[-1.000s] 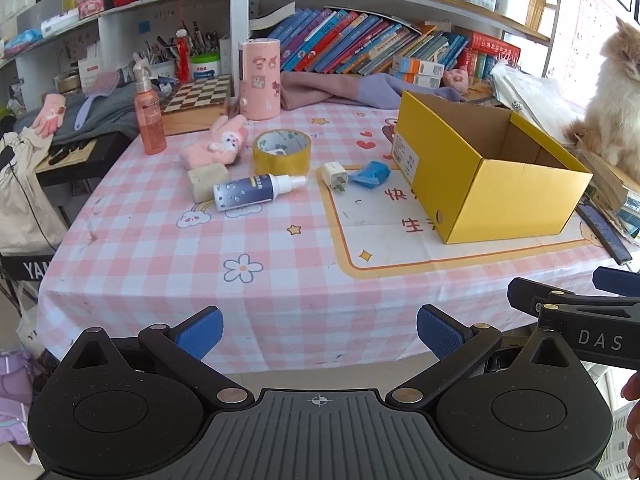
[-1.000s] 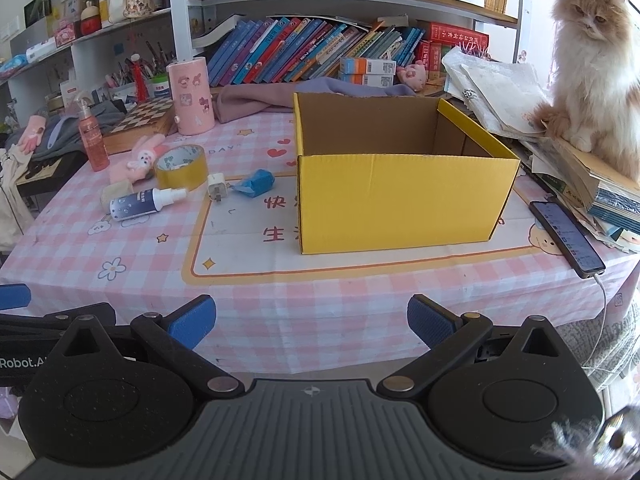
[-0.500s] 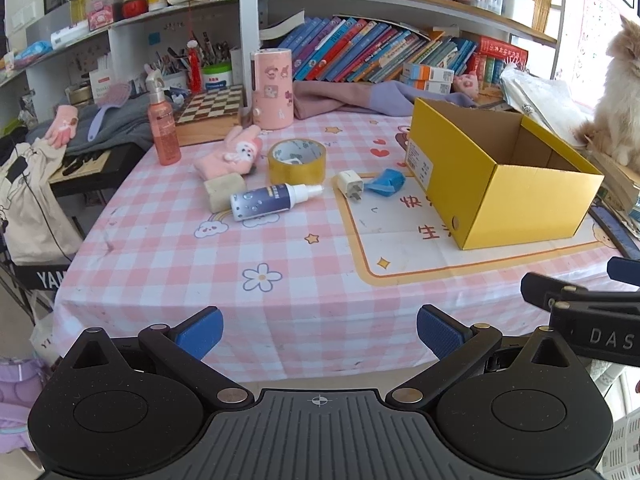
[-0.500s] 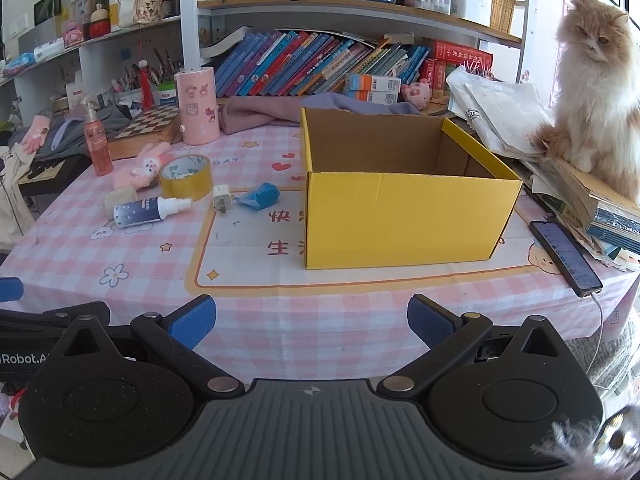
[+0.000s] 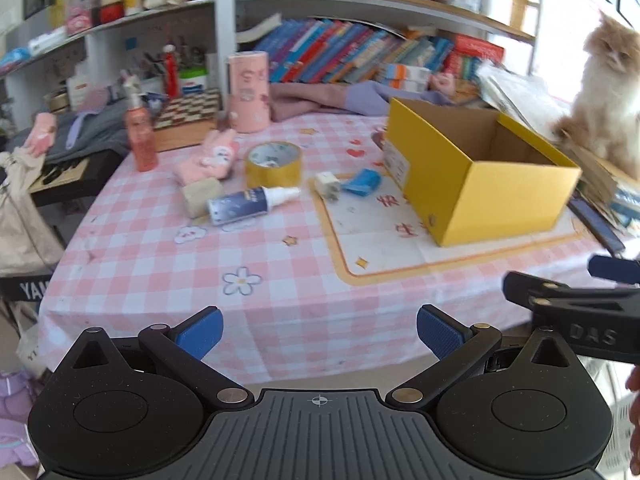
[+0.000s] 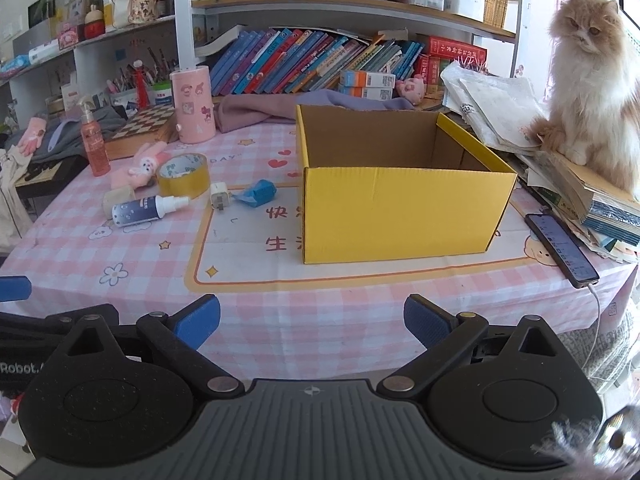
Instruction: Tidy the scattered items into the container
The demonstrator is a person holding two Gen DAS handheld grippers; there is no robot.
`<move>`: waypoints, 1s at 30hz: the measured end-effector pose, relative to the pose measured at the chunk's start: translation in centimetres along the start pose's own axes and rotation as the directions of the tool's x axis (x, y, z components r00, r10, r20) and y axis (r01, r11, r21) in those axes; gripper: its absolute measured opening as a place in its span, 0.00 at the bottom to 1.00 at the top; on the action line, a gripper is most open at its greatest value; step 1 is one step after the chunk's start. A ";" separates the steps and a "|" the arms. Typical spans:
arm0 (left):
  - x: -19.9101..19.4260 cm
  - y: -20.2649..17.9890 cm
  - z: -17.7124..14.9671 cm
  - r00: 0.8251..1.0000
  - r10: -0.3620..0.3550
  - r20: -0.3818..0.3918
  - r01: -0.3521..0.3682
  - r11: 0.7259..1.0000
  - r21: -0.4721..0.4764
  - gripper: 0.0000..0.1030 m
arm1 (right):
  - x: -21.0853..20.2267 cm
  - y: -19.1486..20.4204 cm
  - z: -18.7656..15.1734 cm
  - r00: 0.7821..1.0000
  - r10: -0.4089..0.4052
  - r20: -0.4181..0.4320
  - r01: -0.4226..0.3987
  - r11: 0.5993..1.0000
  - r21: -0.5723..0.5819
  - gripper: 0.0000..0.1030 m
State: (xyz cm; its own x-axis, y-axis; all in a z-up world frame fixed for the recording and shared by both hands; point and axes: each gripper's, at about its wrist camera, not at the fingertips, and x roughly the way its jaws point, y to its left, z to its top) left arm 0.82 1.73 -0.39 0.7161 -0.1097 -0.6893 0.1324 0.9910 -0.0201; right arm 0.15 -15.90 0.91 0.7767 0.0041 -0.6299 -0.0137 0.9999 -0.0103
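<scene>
While we've got both tongs hanging off the near edge of the desk [image 6: 120, 240], nothing is in them. Going left to right: a pink pump bottle [image 6: 94, 146] stands at the far left, then a pink plush bunny [image 6: 142, 166] lying next to a roll of yellow tape [image 6: 183, 175]. Just in front of those, a beige block [image 6: 117, 199] touches a spray bottle [image 6: 146, 210] lying on its side. Next come a white plug [image 6: 220, 196] and a blue crumpled thing [image 6: 258, 193], close together. Right of them sits the yellow box [image 6: 404, 216], open on top. A phone [image 6: 562, 250] lies beyond it, and a cat [image 6: 592, 80] sits on papers. Our left tongs [image 5: 318, 330] are spread wide, and the right tongs [image 6: 312, 322] are wide too.
</scene>
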 end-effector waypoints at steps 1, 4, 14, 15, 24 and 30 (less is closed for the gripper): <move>0.0 0.0 0.0 1.000 0.001 -0.003 -0.001 1.000 0.005 1.00 | 0.1 0.1 0.0 1.000 0.001 -0.005 -0.001 1.000 -0.002 0.94; 0.1 0.2 -0.3 1.000 0.004 -0.017 -0.004 1.000 0.001 1.00 | 0.1 0.5 -0.3 1.000 0.013 -0.017 -0.013 1.000 -0.009 0.92; -0.1 2.5 -1.0 0.997 0.057 -0.043 -0.060 0.996 -0.067 1.00 | 0.6 2.5 -0.4 0.995 0.087 -0.050 -0.090 0.995 -0.052 0.86; -0.2 2.7 -1.1 0.997 0.062 -0.044 -0.066 0.995 -0.074 1.00 | 0.6 2.8 -0.3 0.994 0.100 -0.053 -0.103 0.993 -0.059 0.83; -0.8 4.2 -1.4 0.996 0.086 -0.026 -0.088 0.991 -0.097 1.00 | 2.0 5.5 0.5 0.978 0.196 -0.075 -0.204 0.972 -0.114 0.62; 0.3 5.4 -0.8 0.990 0.133 -0.042 -0.137 0.982 -0.131 1.00 | 3.5 6.5 1.6 0.970 0.230 -0.082 -0.239 0.961 -0.140 0.57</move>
State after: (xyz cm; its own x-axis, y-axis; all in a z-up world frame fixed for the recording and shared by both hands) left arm 1.23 7.06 -1.29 0.6977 0.0259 -0.7159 -0.0582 0.9981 -0.0205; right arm 3.79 -9.38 -0.15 0.6986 0.2324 -0.6767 -0.2872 0.9573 0.0322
